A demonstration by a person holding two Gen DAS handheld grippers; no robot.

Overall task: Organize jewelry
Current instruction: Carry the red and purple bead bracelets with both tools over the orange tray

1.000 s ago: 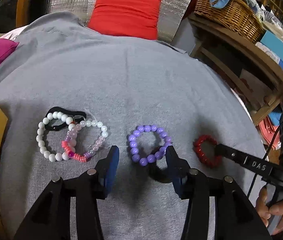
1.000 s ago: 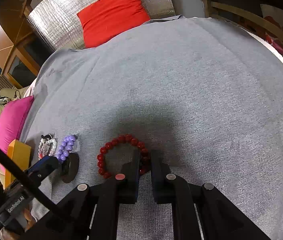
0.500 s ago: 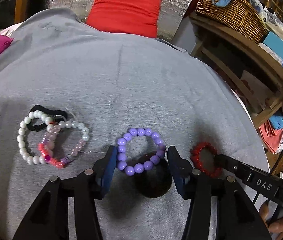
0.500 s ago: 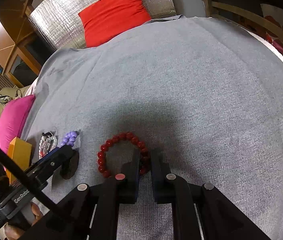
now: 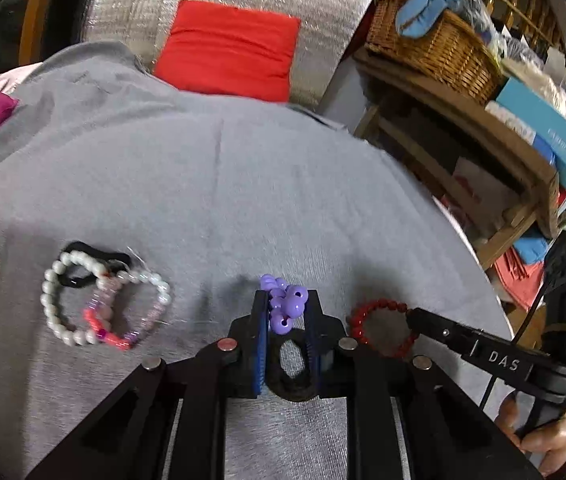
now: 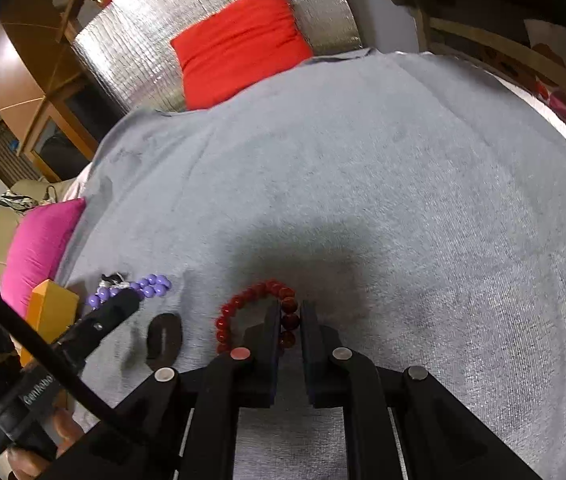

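Observation:
My left gripper [image 5: 286,305] is shut on the purple bead bracelet [image 5: 285,303], which is bunched between its fingers; it also shows in the right wrist view [image 6: 148,285]. A black ring [image 5: 291,364] lies on the grey cloth under the left fingers, and it also shows in the right wrist view [image 6: 164,335]. My right gripper [image 6: 290,314] is shut on the right side of the red bead bracelet [image 6: 243,308], which rests on the cloth; the bracelet also shows in the left wrist view [image 5: 379,332]. A white pearl bracelet [image 5: 57,300] lies to the left.
A pink and clear bead bracelet [image 5: 131,312] and a black hair tie [image 5: 83,264] overlap the pearl one. An orange box [image 6: 49,312] stands at the left edge. A red cushion [image 5: 231,48] and a wicker basket [image 5: 435,48] are at the back.
My left gripper has closed on the purple bracelet and squeezed it into a bunch. My right gripper stays shut on the red bracelet.

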